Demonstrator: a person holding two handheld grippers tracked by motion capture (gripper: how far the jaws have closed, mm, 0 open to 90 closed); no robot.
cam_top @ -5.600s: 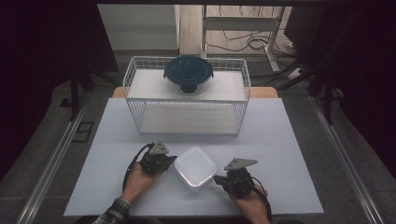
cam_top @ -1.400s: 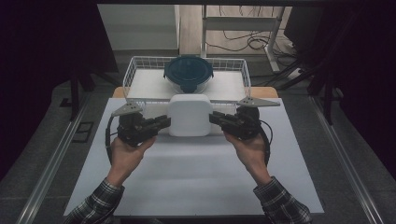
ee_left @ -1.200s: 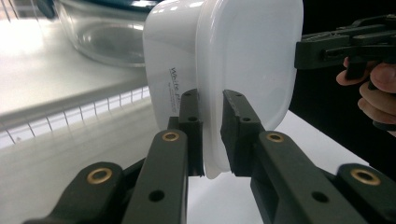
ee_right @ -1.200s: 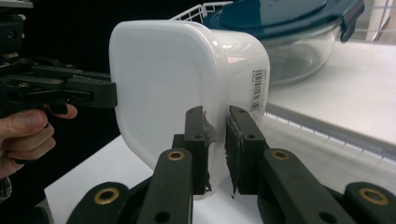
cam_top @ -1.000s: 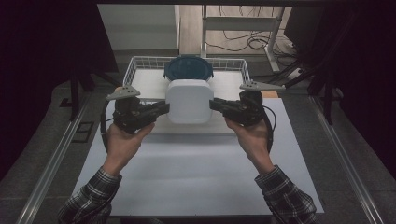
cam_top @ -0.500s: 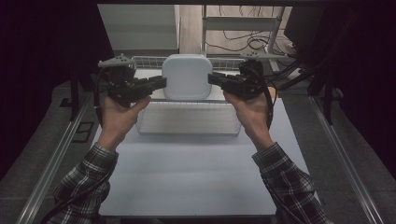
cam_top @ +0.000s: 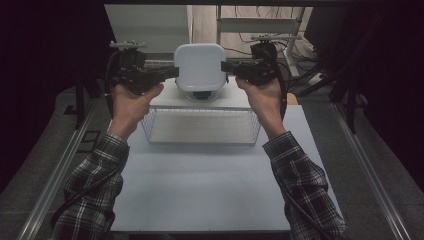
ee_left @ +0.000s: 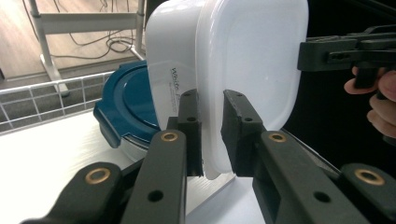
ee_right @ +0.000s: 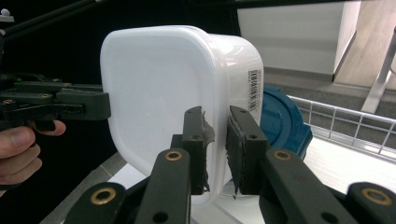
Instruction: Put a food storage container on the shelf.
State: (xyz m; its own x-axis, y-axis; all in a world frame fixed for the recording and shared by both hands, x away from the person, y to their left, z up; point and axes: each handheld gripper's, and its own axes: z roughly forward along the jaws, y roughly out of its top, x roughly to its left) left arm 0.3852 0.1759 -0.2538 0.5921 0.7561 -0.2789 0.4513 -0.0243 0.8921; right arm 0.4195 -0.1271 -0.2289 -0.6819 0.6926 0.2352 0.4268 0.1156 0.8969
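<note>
**Tub held up over the basket, two-handed**

L to R: left gripper [cam_top: 167,73], matte black jaws clamped on the rim of the white plastic container [cam_top: 200,70]. Container's smooth, glossy, square w/ rounded corners, tipped on edge, held in the air above the wire basket [cam_top: 200,137]. Behind it, a round dark-blue lid [ee_left: 128,109] on the white shelf [cam_top: 165,100]. Right gripper [cam_top: 230,67], jaws pinched on the opposite rim. Plaid sleeves [cam_top: 95,185] below.

Both claws, left [cam_top: 167,73] and right [cam_top: 228,66], raised, clamped.
</note>
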